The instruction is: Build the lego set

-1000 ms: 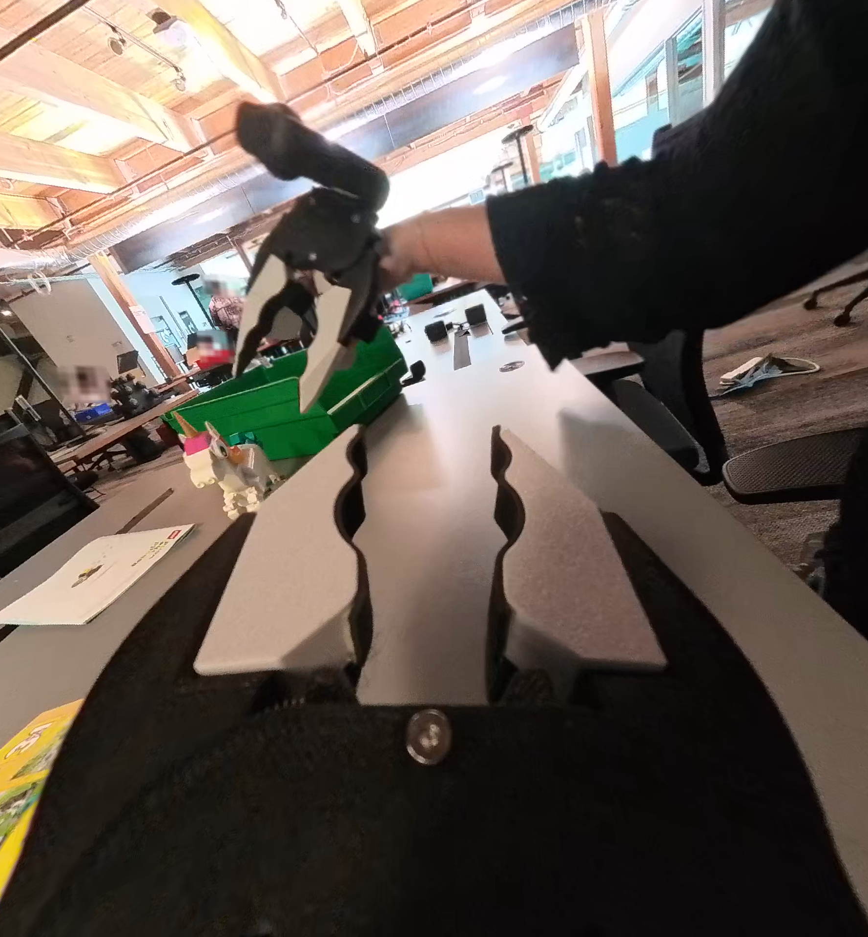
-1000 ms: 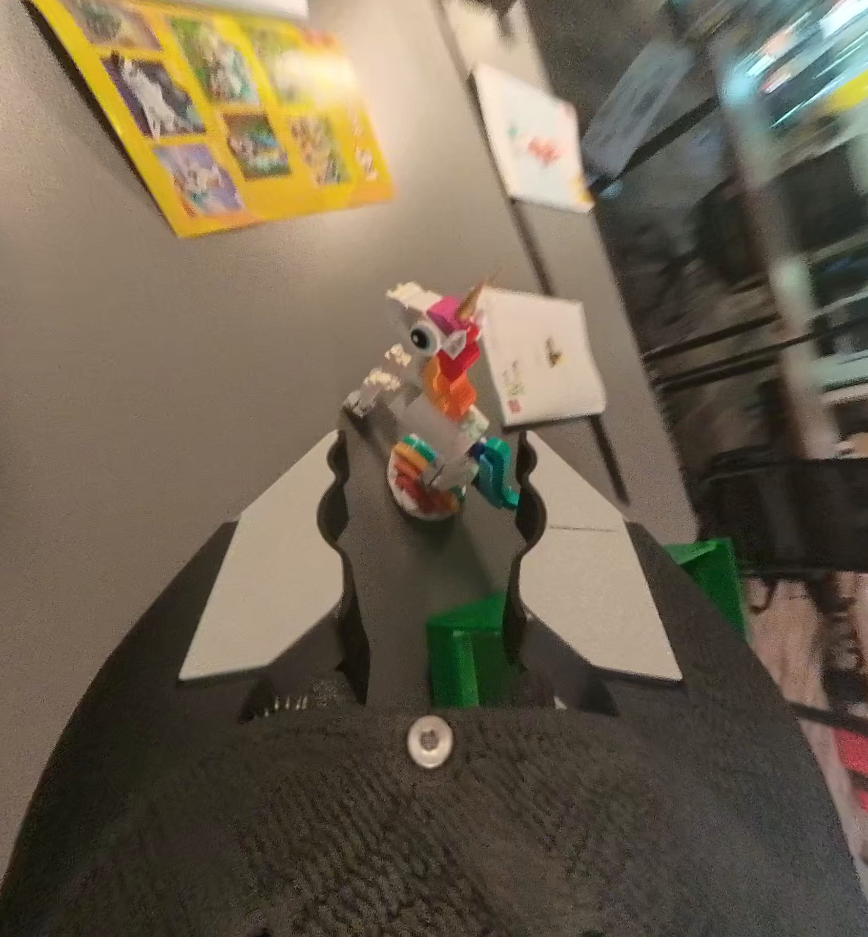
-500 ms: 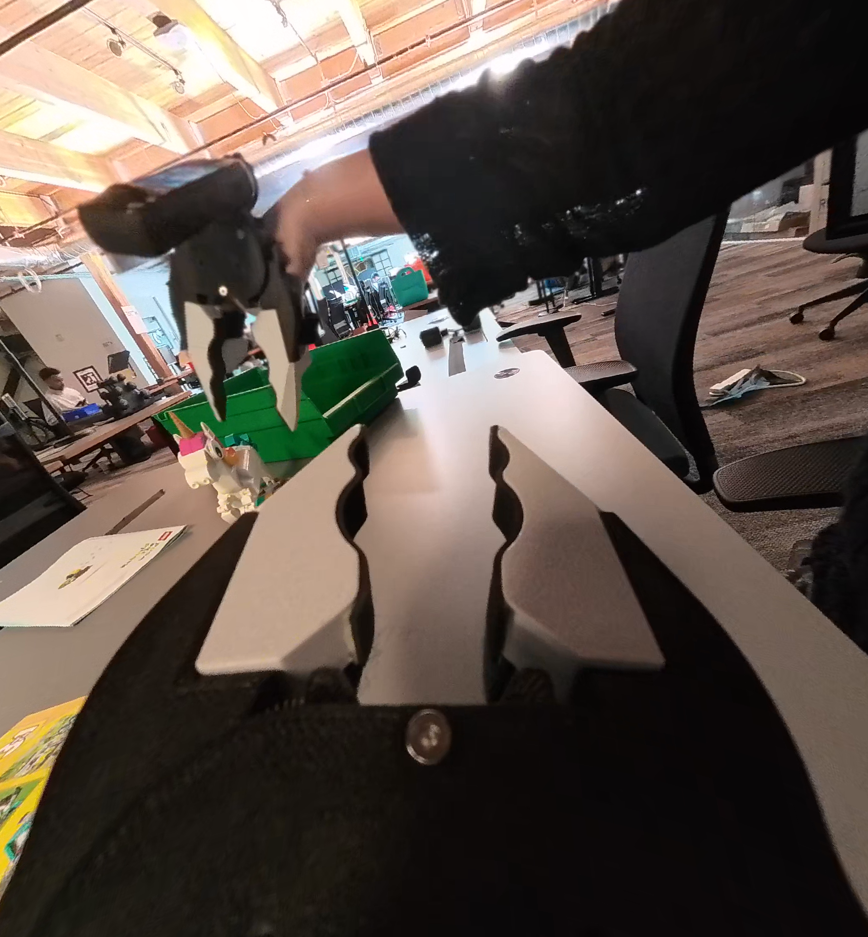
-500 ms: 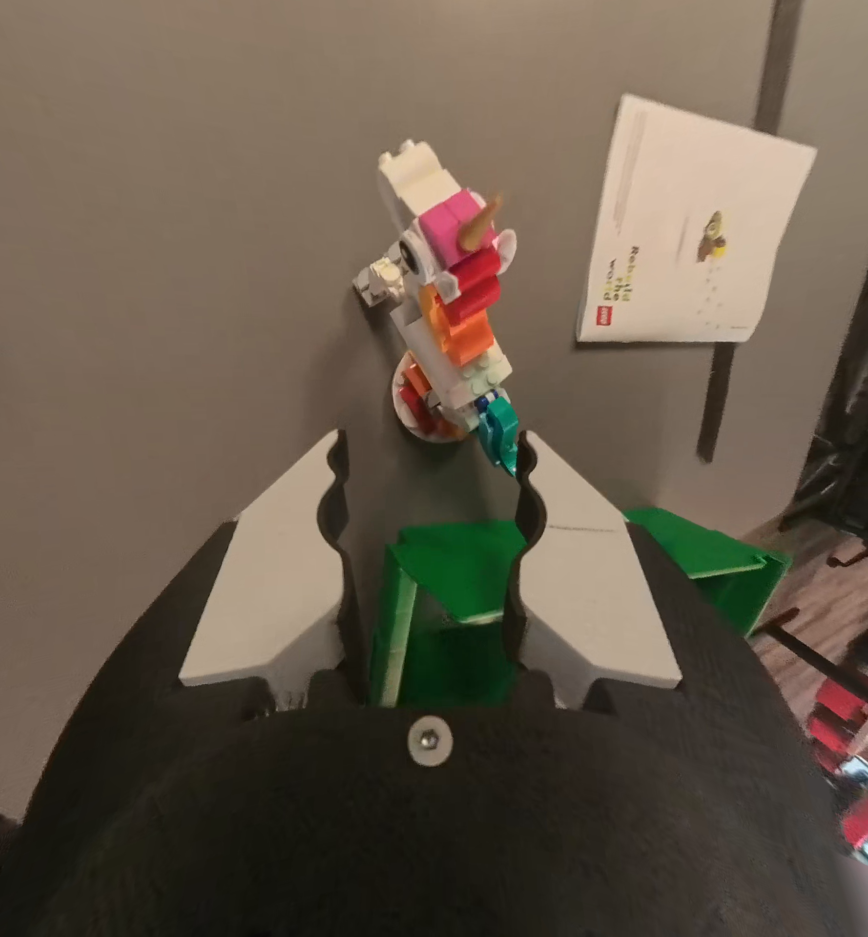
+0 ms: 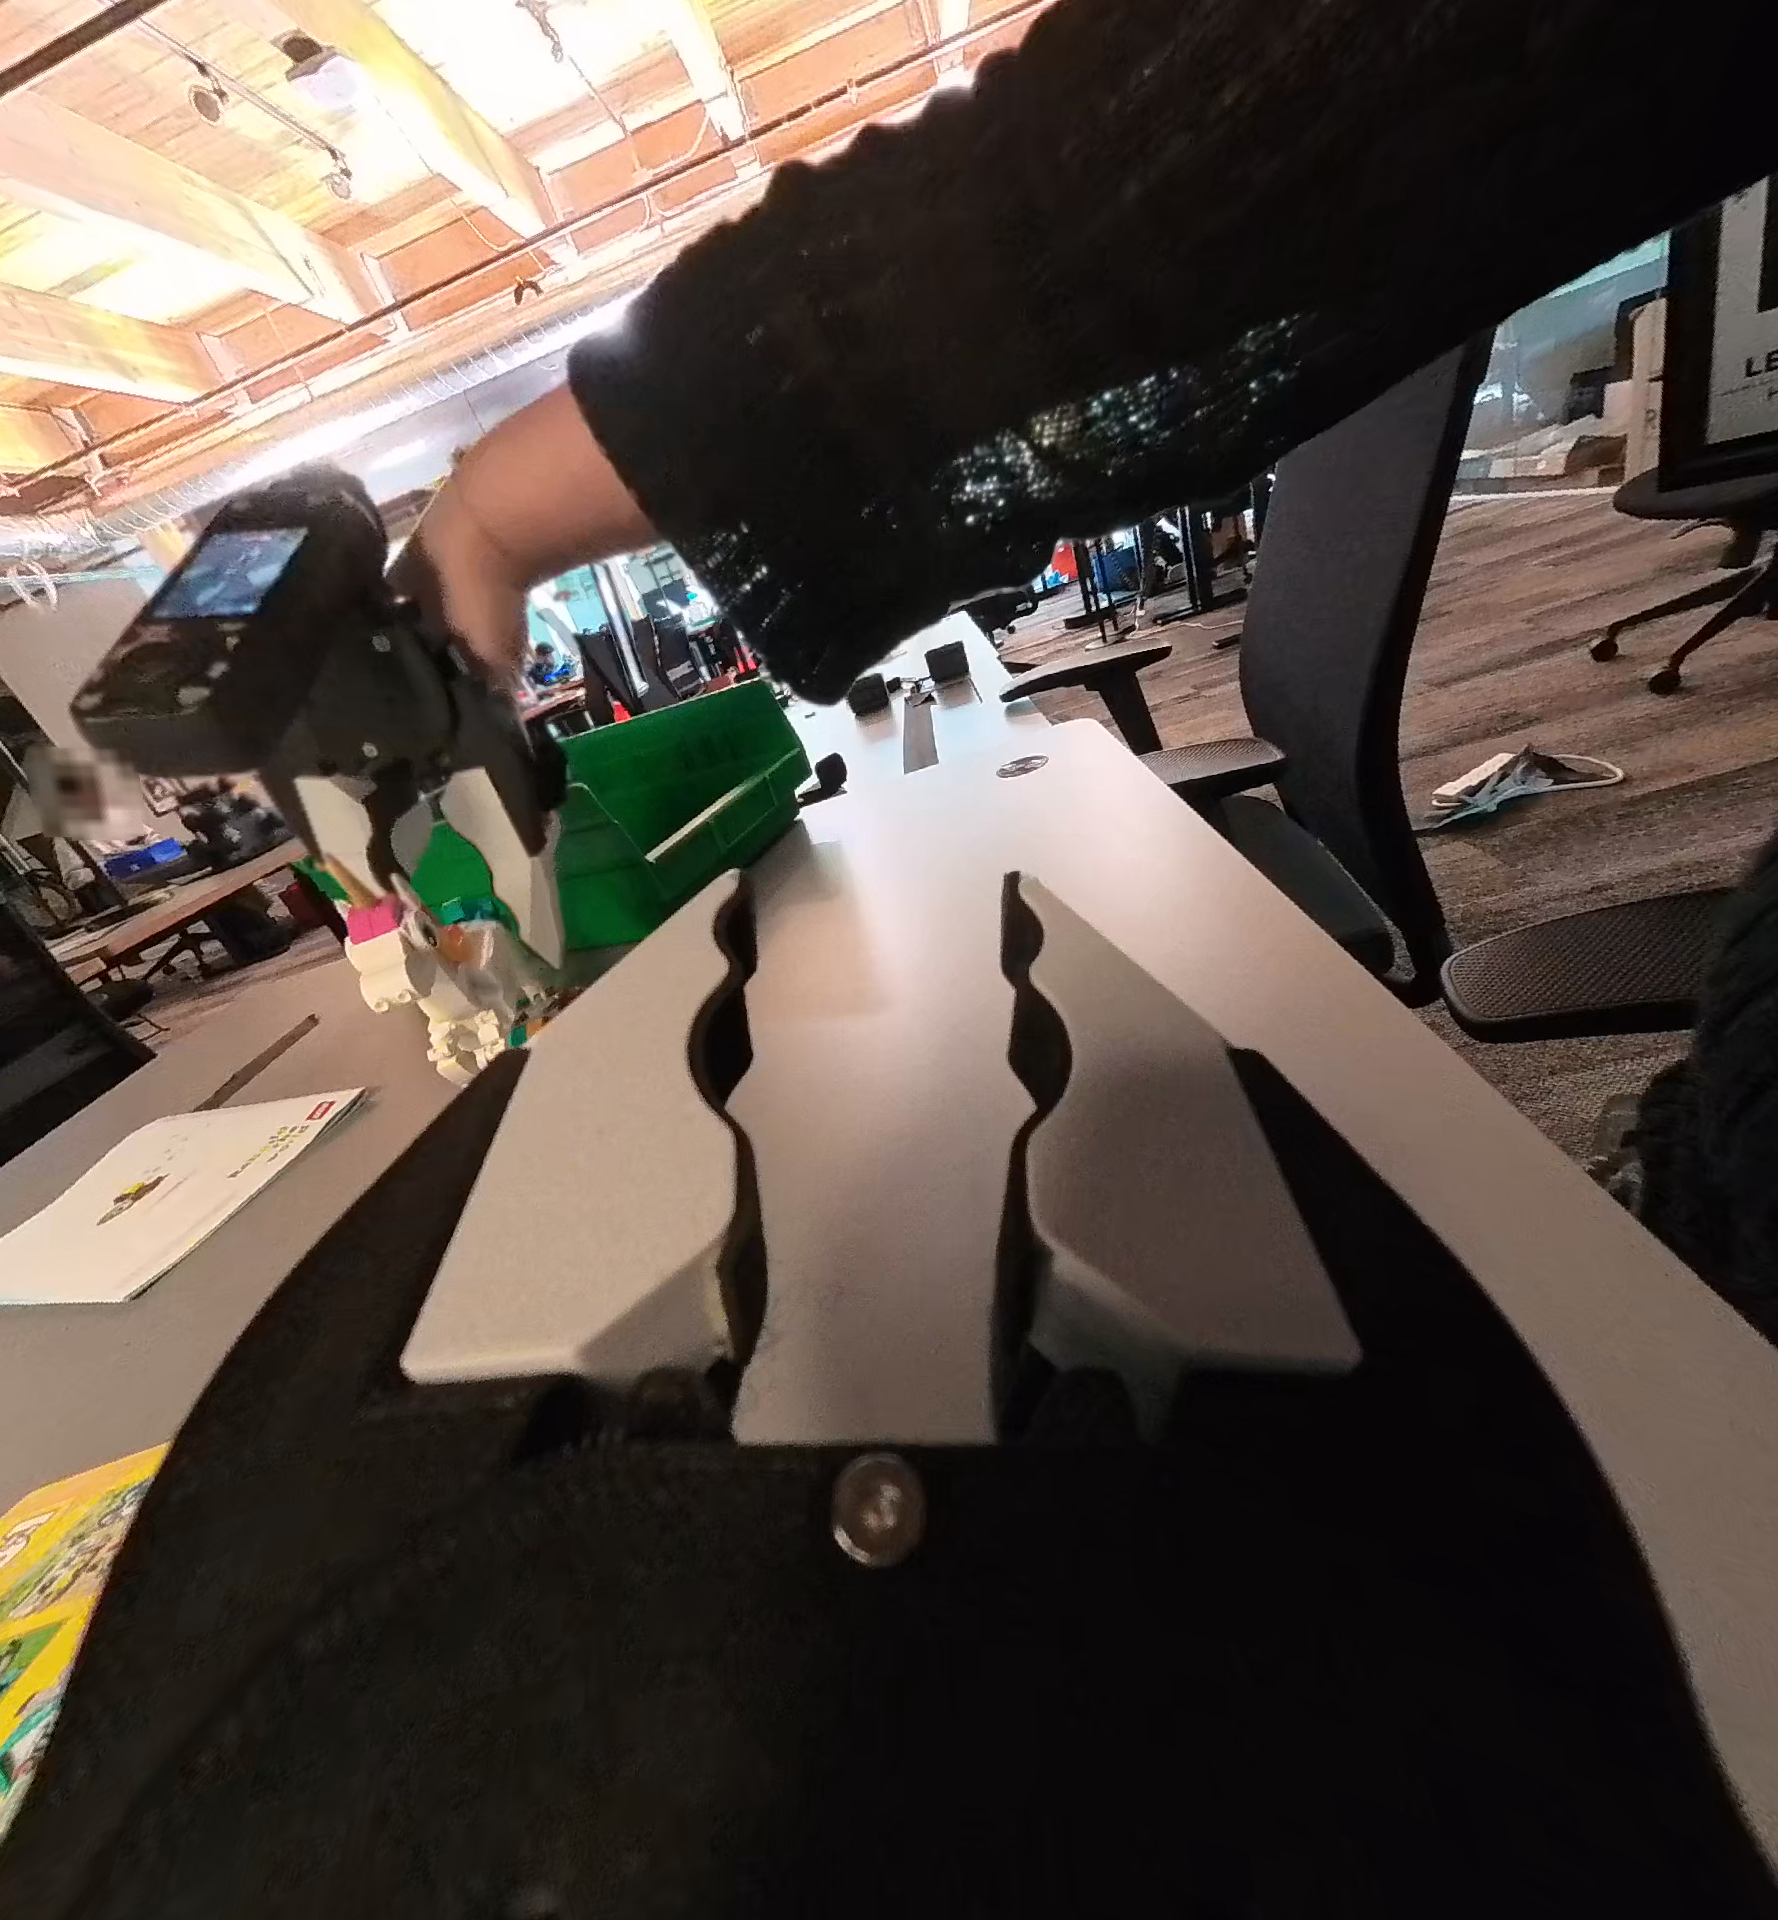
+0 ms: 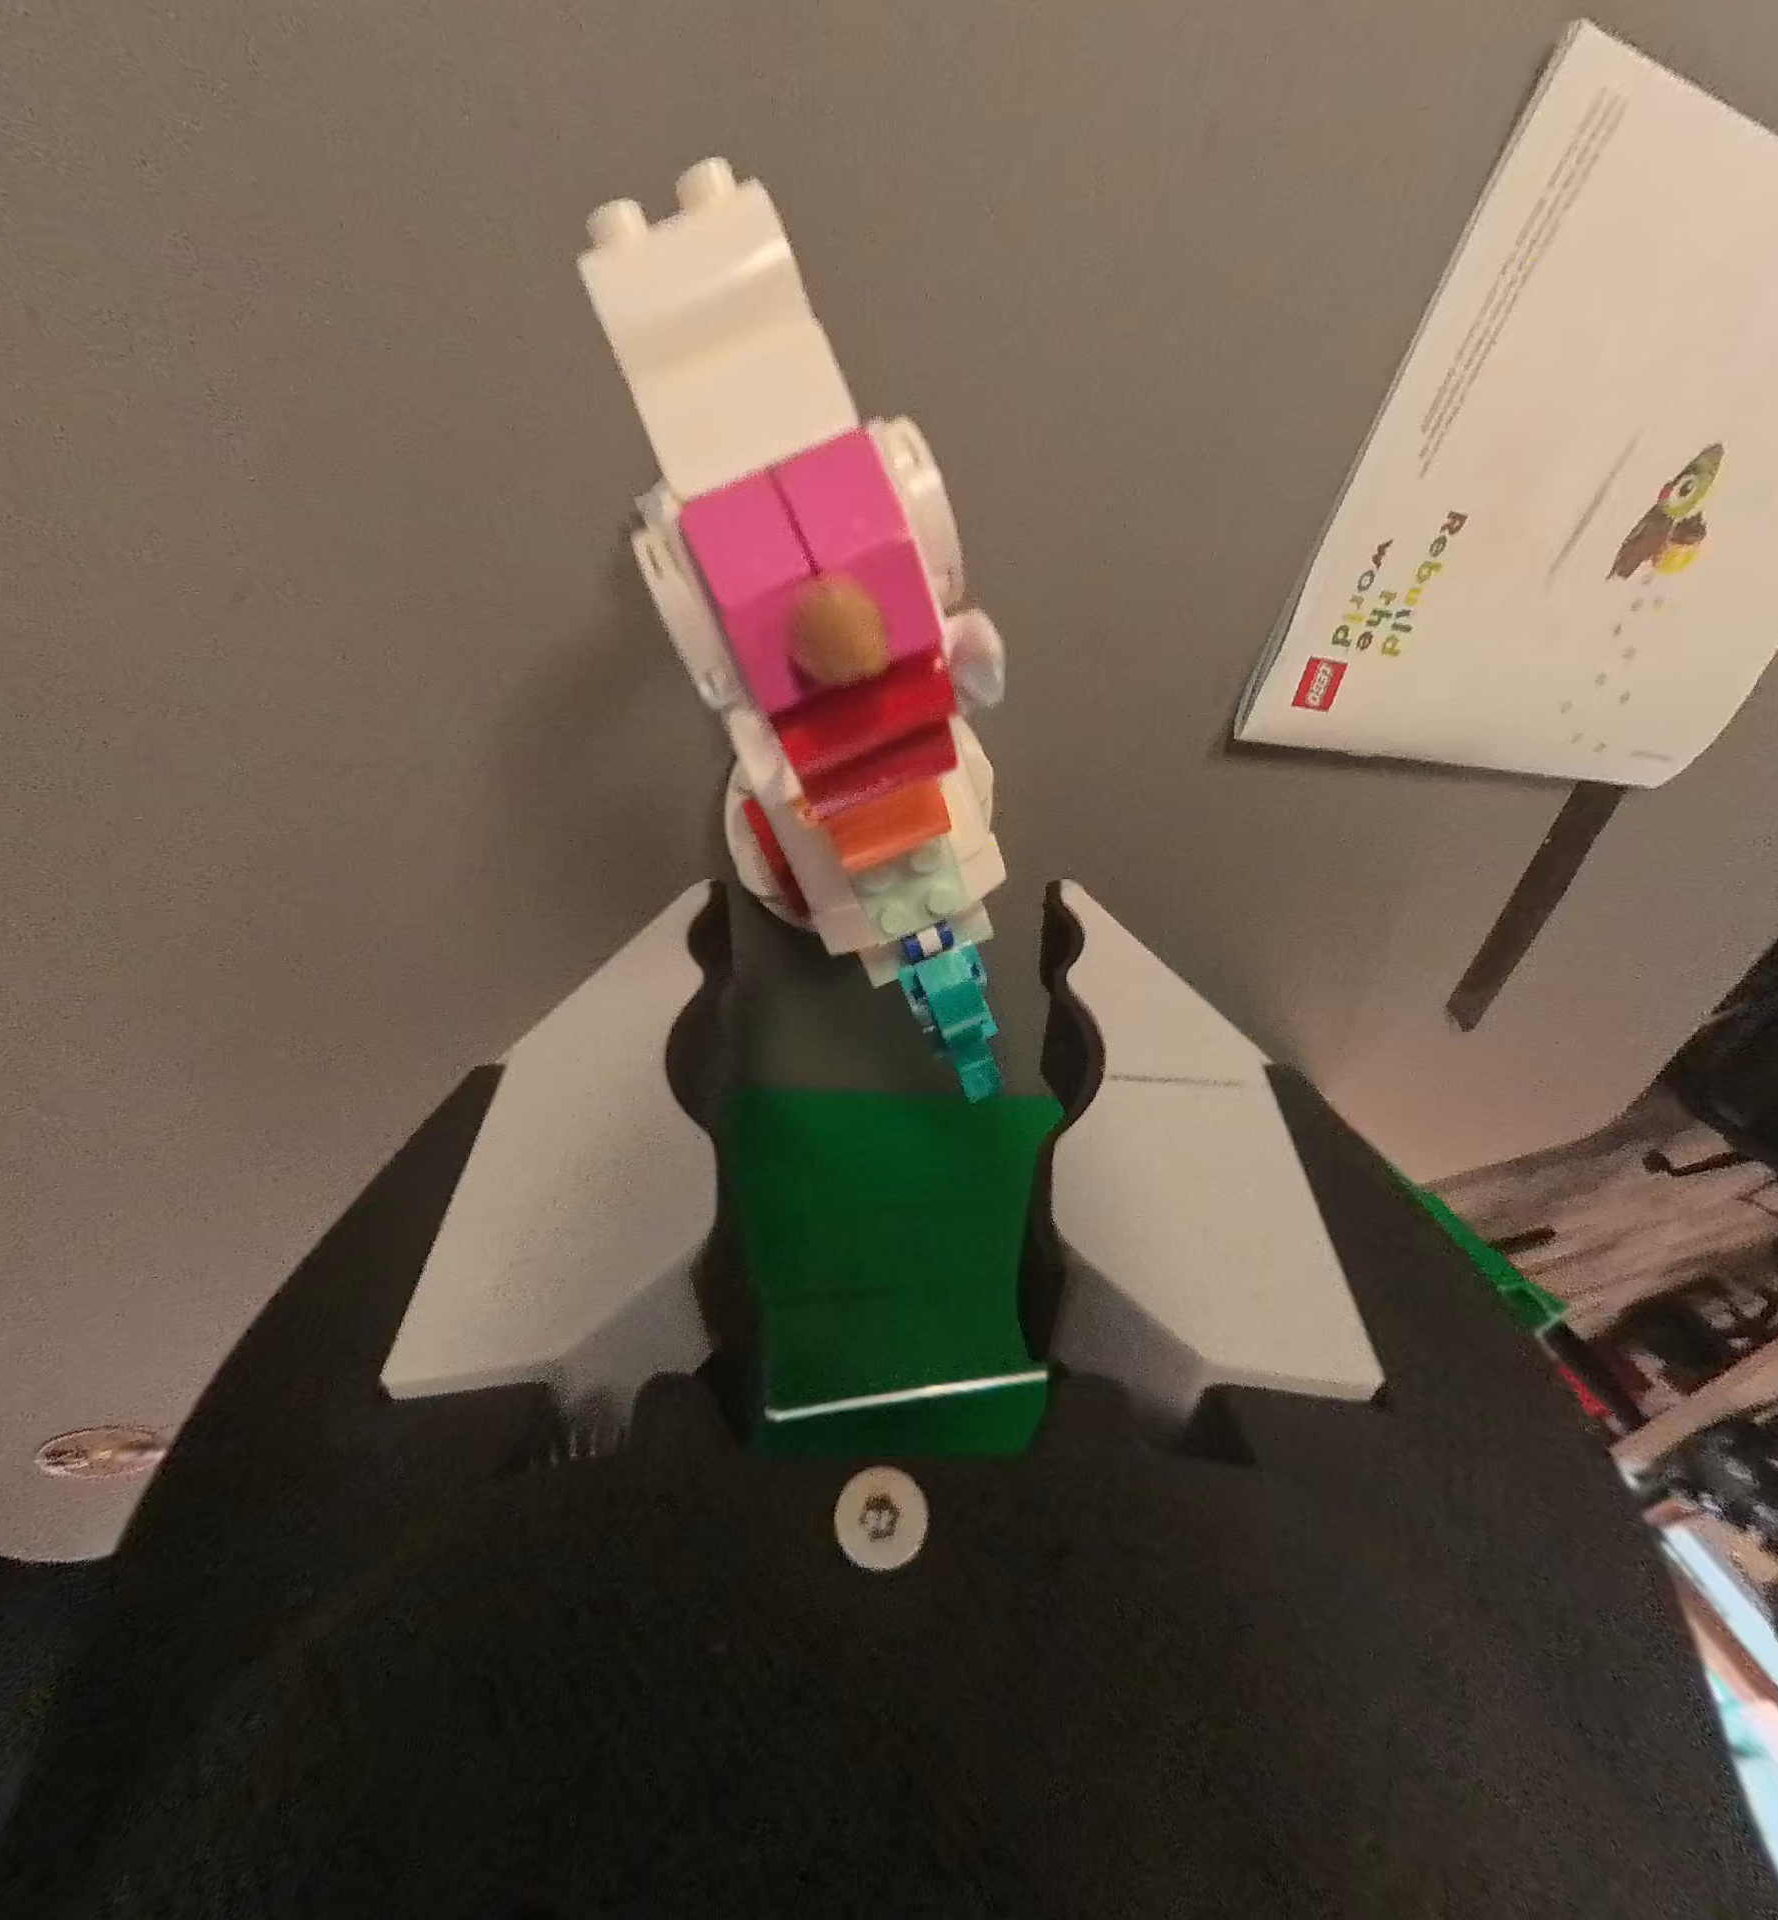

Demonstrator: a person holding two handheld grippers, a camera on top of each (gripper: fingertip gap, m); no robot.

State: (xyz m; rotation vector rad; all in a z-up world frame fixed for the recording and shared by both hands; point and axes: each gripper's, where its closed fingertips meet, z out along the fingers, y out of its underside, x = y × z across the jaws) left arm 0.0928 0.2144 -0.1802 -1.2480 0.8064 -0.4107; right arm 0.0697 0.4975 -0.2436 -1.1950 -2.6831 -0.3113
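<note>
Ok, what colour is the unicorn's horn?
Tan-gold; the horn shows best in the right wrist view, atop the pink head bricks.

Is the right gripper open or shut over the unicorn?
Open: the right gripper shows a clear gap between its fingers, above the lego unicorn, gripping nothing.

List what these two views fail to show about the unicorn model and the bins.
- Unicorn model legs: right wrist view, hidden under its own body; left wrist view, blurred, right gripper in front.
- Green bin contents: both views, walls hide the inside.
- Yellow box: left wrist view, cut off by the edge.
</note>
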